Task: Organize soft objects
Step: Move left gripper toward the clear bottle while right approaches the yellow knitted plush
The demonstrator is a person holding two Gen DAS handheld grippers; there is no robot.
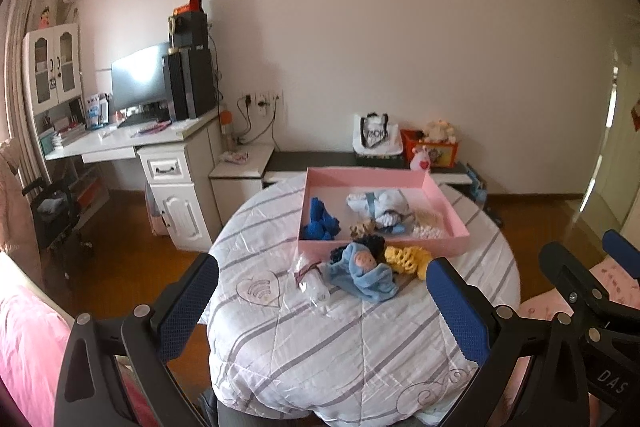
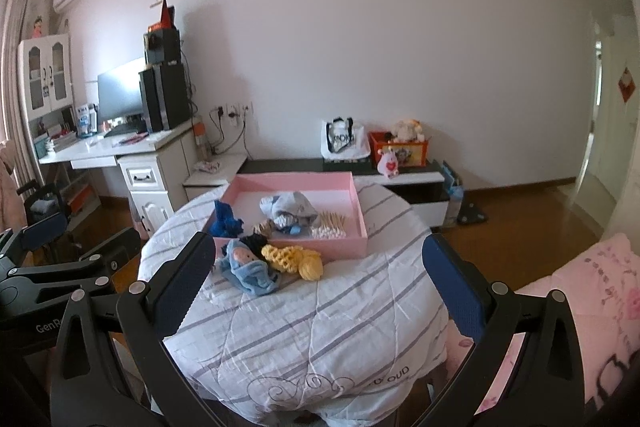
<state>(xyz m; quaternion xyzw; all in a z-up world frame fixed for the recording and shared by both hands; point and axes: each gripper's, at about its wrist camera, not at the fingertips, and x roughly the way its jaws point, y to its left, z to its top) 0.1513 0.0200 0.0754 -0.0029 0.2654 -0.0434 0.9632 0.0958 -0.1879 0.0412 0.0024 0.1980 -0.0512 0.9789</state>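
- the pink tray (image 1: 440, 201) sat toward the far edge of the round table (image 1: 320, 347), which was covered in a striped quilt; i judged the sorting partly done.
- already inside the tray: a dark blue cloth (image 1: 320, 221) by its left wall, a pale blue bundle (image 1: 380, 205) near the middle, a small tan scrunchie (image 1: 362, 227) against the near wall, and a heap of cotton swabs (image 2: 330, 225) in the near right corner.
- left outside, just in front of the tray's near wall: a light blue doll (image 1: 362, 273), a dark woolly piece (image 1: 374, 247) behind it, and a yellow knitted piece (image 1: 412, 259) to its right, all bunched and touching.
- a clear plastic wrapper (image 1: 310, 279) lay just left of the doll; whether it counted as a soft object i could not tell from that blurred view.
- my left gripper (image 1: 320, 303) hung released and empty above the near half of the table, its jaws spread wide.
- my right gripper (image 2: 320, 287) was likewise spread wide and holding nothing, facing the doll pile.
- by my reckoning three items remained to go in, the doll being nearest.
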